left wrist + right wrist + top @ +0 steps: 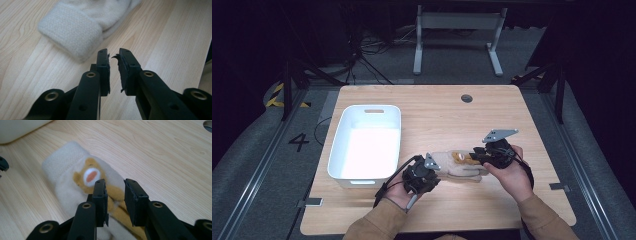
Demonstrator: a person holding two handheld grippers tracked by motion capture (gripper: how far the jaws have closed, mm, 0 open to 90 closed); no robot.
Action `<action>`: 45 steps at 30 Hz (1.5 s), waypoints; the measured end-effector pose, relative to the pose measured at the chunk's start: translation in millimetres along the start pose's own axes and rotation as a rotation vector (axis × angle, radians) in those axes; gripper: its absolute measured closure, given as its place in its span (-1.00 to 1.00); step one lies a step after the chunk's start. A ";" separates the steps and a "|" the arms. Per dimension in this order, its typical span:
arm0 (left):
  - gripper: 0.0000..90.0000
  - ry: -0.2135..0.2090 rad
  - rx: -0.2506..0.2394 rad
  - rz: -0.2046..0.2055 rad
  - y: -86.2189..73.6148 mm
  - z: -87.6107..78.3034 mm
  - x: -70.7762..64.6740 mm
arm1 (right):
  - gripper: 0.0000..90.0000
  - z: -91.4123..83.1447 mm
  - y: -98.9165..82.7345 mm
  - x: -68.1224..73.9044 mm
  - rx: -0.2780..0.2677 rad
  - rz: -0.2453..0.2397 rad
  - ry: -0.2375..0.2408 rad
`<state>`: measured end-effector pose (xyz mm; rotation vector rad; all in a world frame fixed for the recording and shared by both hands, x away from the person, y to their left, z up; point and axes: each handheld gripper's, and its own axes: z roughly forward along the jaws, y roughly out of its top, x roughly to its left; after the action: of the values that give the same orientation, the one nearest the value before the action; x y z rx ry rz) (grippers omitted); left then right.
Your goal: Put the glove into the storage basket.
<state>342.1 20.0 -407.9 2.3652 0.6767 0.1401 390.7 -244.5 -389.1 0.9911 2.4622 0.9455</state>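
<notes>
A cream fleece mitten (460,169) with an orange bear face (90,176) lies flat near the front middle of the wooden table (437,115). My left gripper (432,169) sits at the mitten's cuff (72,32), its jaws a narrow gap apart with nothing between them (113,53). My right gripper (478,154) hovers over the other end of the mitten. Its jaws are open (114,185), straddling the orange bear patch just below the face. Each gripper is held in one of the person's hands.
A white plastic bin (372,107) stands on the left part of the table, close to the left gripper; its rim (17,130) is visible in the right gripper view. A round cable hole (466,98) sits near the far edge. Bare wood spreads to the right and back.
</notes>
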 end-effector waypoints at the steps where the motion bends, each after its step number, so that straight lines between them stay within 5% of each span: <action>1: 0.82 -0.001 -0.003 -0.001 0.7 0.7 -0.3 | 0.59 -0.9 -1.0 -0.8 0.001 0.003 -0.006; 9: 0.96 0.019 -0.060 -0.022 11.2 5.0 2.3 | 0.80 -1.1 -14.0 -26.4 0.013 0.068 -0.053; 18: 0.84 -0.001 -0.048 0.004 27.4 6.9 6.0 | 0.91 4.5 -24.2 -41.7 0.052 0.091 -0.063; 24: 0.62 -0.016 -0.037 0.021 39.7 5.9 10.7 | 0.90 -4.3 -30.0 -52.7 0.048 0.118 -0.081; 36: -0.30 -0.032 0.018 0.064 54.4 22.0 25.0 | 0.70 -21.1 -40.3 -71.1 0.005 0.171 -0.053; 41: -0.34 -0.015 0.035 0.086 58.9 29.2 28.2 | 0.68 -24.9 -40.6 -72.3 -0.002 0.176 -0.045; 45: -0.41 -0.041 0.075 0.097 64.5 34.5 31.8 | 0.67 -27.5 -41.1 -72.5 -0.007 0.173 -0.046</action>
<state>406.7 -25.3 -396.4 2.4672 0.5566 0.1102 407.8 -330.5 -393.6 1.2255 2.3633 0.9715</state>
